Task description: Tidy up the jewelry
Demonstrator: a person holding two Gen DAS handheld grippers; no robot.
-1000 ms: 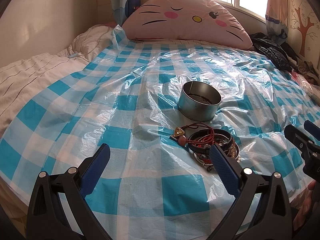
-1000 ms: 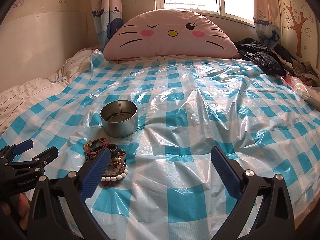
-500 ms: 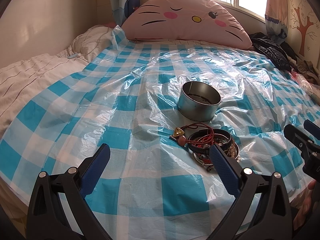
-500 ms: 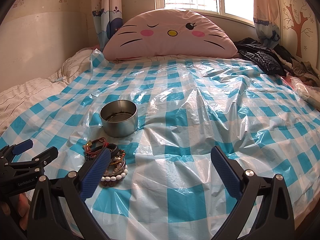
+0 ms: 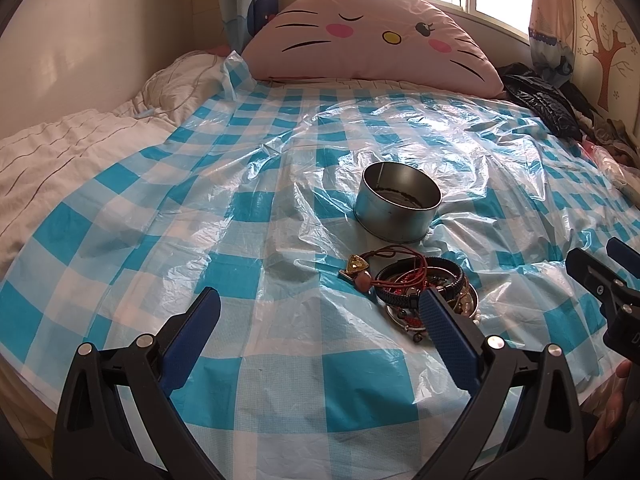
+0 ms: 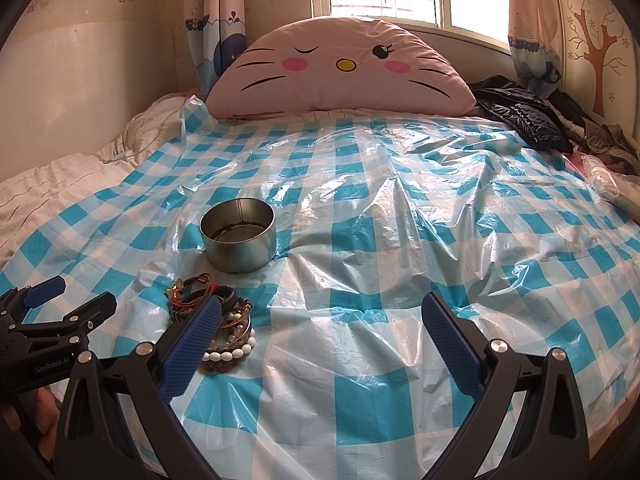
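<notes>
A pile of bracelets and cords [image 5: 424,286] lies on the blue checked plastic sheet [image 5: 280,216], with a gold triangular charm [image 5: 357,265] at its left. It also shows in the right wrist view [image 6: 218,314], with a white bead bracelet [image 6: 230,354] at the front. A round metal tin [image 5: 397,202] stands open just behind the pile; the right wrist view shows the tin [image 6: 239,234] too. My left gripper [image 5: 318,320] is open and empty, its right finger just in front of the pile. My right gripper [image 6: 318,324] is open and empty, to the right of the pile.
A large pink cat-face pillow [image 6: 340,70] lies at the head of the bed. Black clothing [image 6: 520,114] is heaped at the far right. A white quilt [image 5: 52,156] lies along the left. The bed's front edge is just below both grippers.
</notes>
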